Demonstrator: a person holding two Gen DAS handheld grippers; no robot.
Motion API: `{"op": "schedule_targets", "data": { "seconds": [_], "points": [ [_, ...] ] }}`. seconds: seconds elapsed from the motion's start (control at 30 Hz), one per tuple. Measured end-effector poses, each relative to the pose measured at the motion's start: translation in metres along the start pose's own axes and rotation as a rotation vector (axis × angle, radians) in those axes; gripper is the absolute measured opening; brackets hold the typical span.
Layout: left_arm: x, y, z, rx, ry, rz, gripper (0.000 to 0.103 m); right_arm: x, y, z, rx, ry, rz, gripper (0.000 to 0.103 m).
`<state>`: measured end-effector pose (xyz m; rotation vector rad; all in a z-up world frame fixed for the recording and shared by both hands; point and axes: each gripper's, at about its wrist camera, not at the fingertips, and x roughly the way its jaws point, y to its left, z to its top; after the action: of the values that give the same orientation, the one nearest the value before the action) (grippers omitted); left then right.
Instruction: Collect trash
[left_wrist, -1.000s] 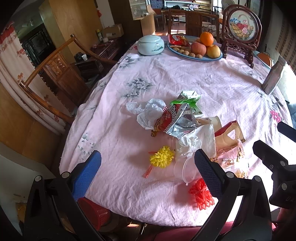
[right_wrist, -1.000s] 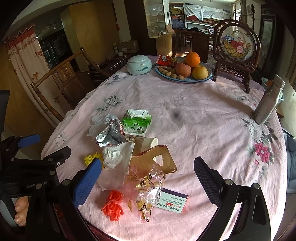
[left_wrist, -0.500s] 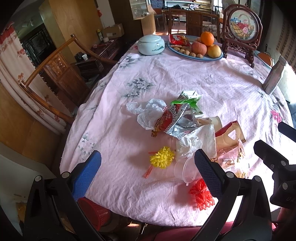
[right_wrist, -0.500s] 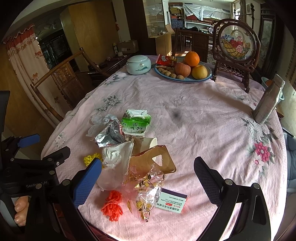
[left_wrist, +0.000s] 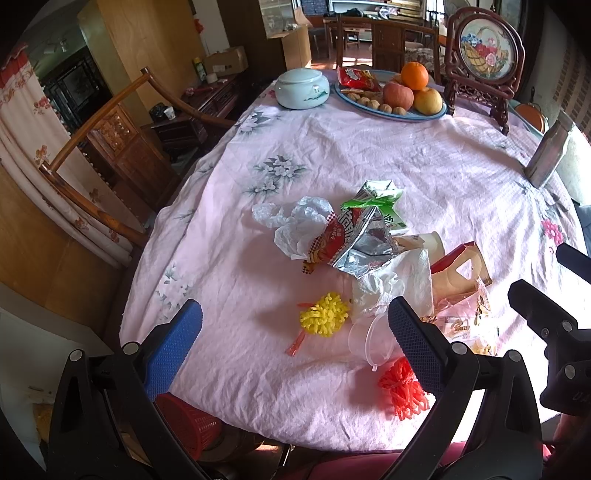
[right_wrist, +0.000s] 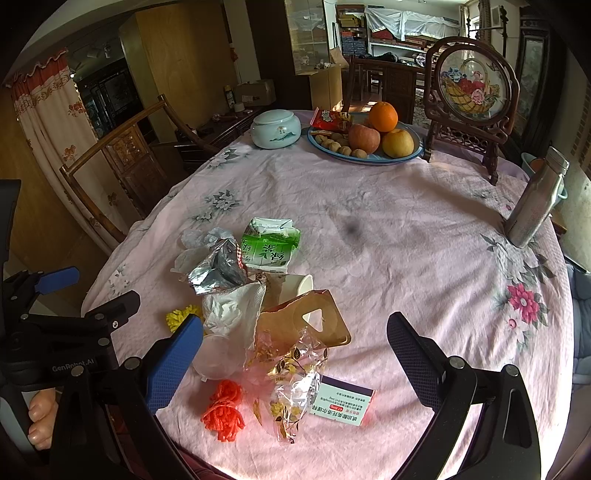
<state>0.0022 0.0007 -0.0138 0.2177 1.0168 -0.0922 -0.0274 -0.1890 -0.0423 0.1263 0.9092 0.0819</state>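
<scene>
Left hand-held gripper (left_wrist: 291, 328) hovered released over the near left desk (left_wrist: 369, 162) edge, nothing between its fingers. Trash sat heaped near-centre: yellow pom-pom (left_wrist: 324, 319), white plastic bag (left_wrist: 295, 225), foil wrapper (left_wrist: 364, 247), green carton (right_wrist: 270, 244), tissue (right_wrist: 232, 308), brown paper bag (right_wrist: 303, 325), red pom-pom (right_wrist: 223, 410), small box (right_wrist: 341, 404) furthest right. Right hand-held gripper (right_wrist: 295, 349) was also released, empty, above the heap's near side. Fruit plate (right_wrist: 410, 155) stood far; steel bottle (right_wrist: 535, 206) far right.
</scene>
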Motion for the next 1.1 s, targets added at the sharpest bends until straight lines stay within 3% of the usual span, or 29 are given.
{"op": "schedule_targets", "data": {
  "seconds": [1.1],
  "points": [
    [0.0013,-0.0046,0.0030,0.011,0.005,-0.002,0.096,0.0007,-0.0018,0.0010,0.002,0.003,0.003,0.098]
  ]
}}
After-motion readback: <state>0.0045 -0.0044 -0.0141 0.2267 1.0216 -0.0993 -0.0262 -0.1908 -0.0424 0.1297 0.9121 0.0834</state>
